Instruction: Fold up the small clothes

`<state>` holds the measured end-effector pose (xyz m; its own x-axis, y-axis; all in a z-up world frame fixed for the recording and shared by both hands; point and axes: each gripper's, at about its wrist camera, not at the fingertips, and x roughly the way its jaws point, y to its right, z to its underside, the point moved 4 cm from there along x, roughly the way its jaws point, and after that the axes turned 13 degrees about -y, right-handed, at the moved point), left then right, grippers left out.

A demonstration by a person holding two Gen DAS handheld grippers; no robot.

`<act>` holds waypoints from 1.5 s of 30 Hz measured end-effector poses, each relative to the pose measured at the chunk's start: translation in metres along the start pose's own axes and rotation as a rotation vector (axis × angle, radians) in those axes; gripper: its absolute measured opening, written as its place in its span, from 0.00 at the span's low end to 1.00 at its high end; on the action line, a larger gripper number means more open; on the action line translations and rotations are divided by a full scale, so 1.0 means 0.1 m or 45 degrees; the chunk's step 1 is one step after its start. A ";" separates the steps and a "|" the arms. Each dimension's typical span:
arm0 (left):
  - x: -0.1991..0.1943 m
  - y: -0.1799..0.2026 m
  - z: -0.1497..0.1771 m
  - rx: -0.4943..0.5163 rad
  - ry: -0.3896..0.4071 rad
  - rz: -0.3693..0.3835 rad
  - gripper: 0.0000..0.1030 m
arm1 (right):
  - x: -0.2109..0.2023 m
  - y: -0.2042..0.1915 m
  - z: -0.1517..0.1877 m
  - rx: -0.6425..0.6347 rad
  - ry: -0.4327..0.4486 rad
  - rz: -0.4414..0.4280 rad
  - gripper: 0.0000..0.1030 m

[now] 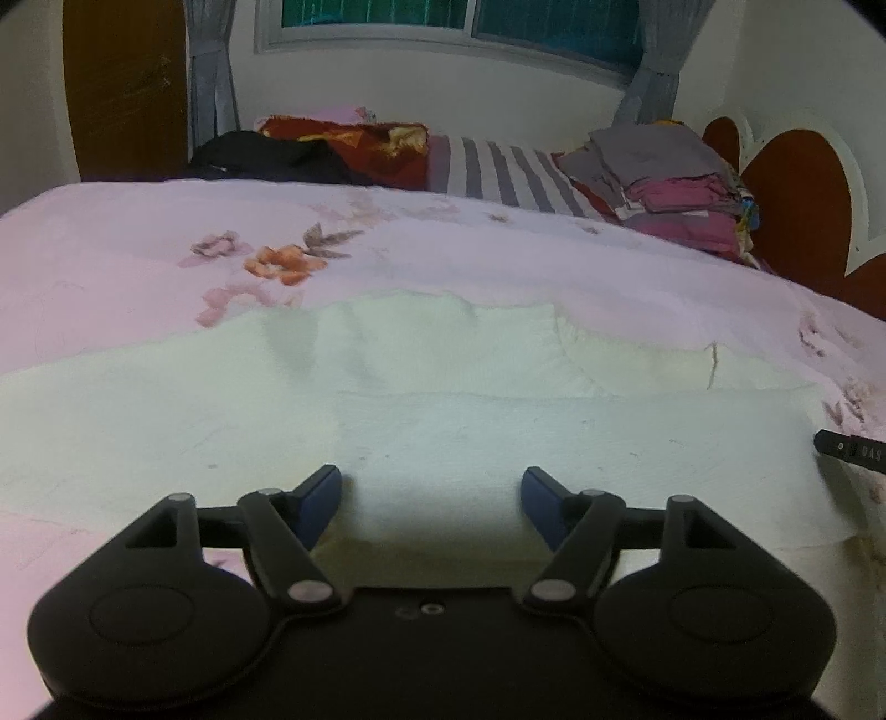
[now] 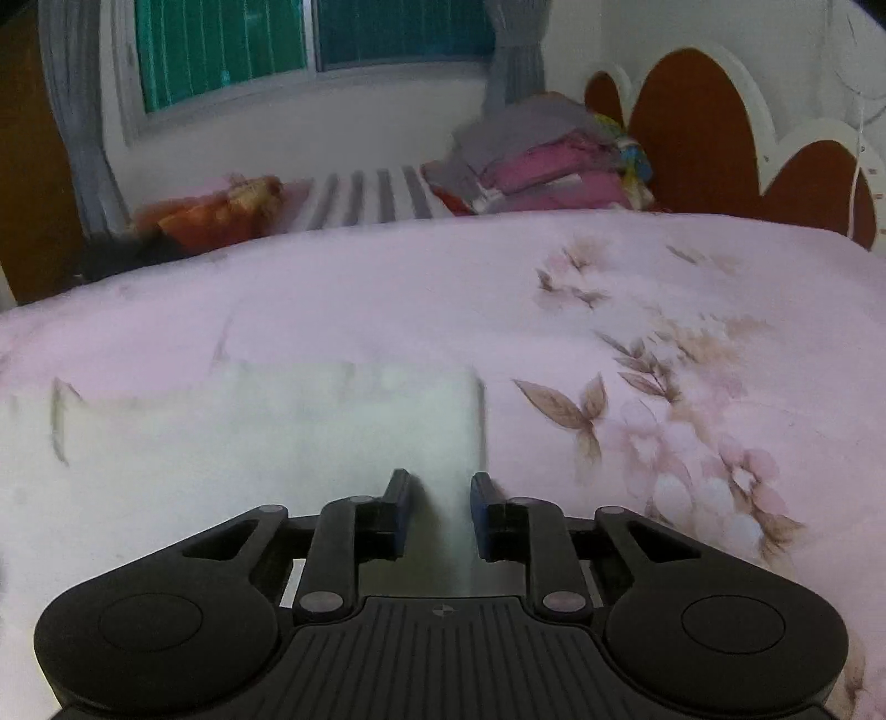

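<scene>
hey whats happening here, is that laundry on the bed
Yes. A person with a handheld gripper in each hand is working on a pale white garment spread flat on the pink floral bedsheet. The left gripper is wide open over the cloth's near edge, and the right gripper is open by its right-hand side. Neither holds anything. A stack of folded clothes sits near the headboard.

Bedspread (image 1: pixel 498 266): pink, printed with flowers, covers the bed.
Striped pillow (image 1: pixel 498 171): grey and white, at the far edge.
Folded pile (image 1: pixel 675 183): grey and magenta fabrics, beside the headboard (image 2: pixel 692 127).
Window (image 1: pixel 459 22): flanked by grey curtains (image 1: pixel 213 83).
Black garment (image 1: pixel 271 158): far left.
</scene>
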<state>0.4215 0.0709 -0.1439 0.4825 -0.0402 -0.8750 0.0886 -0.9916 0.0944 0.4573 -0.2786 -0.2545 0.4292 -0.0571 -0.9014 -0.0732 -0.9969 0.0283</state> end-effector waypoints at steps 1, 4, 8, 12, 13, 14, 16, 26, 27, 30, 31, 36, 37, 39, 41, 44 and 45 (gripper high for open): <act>-0.07 -0.04 0.02 0.001 0.012 -0.006 0.76 | -0.04 0.02 0.00 0.029 -0.001 -0.009 0.22; -0.23 -0.16 0.07 -0.017 0.031 -0.014 0.78 | -0.23 -0.04 0.03 0.043 0.022 -0.057 0.22; -0.33 -0.32 0.14 -0.062 0.021 -0.012 0.78 | -0.44 -0.41 0.15 -0.038 0.009 -0.168 0.22; -0.40 -0.43 0.19 -0.072 0.028 -0.020 0.78 | -0.47 -0.83 0.31 -0.085 -0.055 -0.267 0.22; -0.42 -0.45 0.21 -0.074 0.029 -0.018 0.78 | -0.46 -0.93 0.34 -0.096 -0.063 -0.278 0.22; -0.44 -0.47 0.23 -0.077 0.029 -0.016 0.78 | -0.47 -1.03 0.37 -0.108 -0.071 -0.286 0.22; -0.48 -0.54 0.25 -0.085 0.033 -0.019 0.78 | -0.46 -1.22 0.42 -0.138 -0.081 -0.310 0.22; -0.69 -1.16 0.38 -0.187 0.055 -0.068 0.78 | -0.39 -1.90 0.53 -0.255 -0.112 -0.306 0.22; -0.70 -1.24 0.40 -0.205 0.055 -0.071 0.78 | -0.41 -1.97 0.54 -0.264 -0.102 -0.303 0.22; -0.70 -1.53 0.48 -0.282 0.037 -0.082 0.78 | -0.39 -2.18 0.59 -0.294 -0.129 -0.325 0.22; -0.70 -1.62 0.50 -0.302 0.030 -0.086 0.78 | -0.36 -2.24 0.61 -0.315 -0.143 -0.322 0.22; -0.70 -2.19 0.60 -0.446 0.015 -0.097 0.78 | -0.32 -2.43 0.64 -0.321 -0.162 -0.335 0.22; -0.70 -2.31 0.62 -0.479 0.015 -0.102 0.77 | -0.34 -2.46 0.63 -0.310 -0.152 -0.353 0.22; -0.71 -2.54 0.65 -0.540 0.021 -0.115 0.76 | -0.39 -2.52 0.62 -0.313 -0.126 -0.350 0.22; -0.70 -2.79 0.68 -0.613 0.034 -0.119 0.74 | -0.41 -2.61 0.61 -0.323 -0.130 -0.367 0.22; -0.65 -3.10 0.71 -0.739 0.044 -0.104 0.71 | -0.45 -2.74 0.62 -0.342 -0.115 -0.385 0.22; -0.63 -3.19 0.72 -0.783 0.047 -0.092 0.70 | -0.46 -2.76 0.62 -0.346 -0.113 -0.391 0.22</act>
<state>0.2999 0.3809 -0.1535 0.4852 0.0399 -0.8735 0.6031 -0.7386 0.3013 0.4017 0.0023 -0.2483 0.3139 0.2381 -0.9191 0.2913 -0.9455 -0.1455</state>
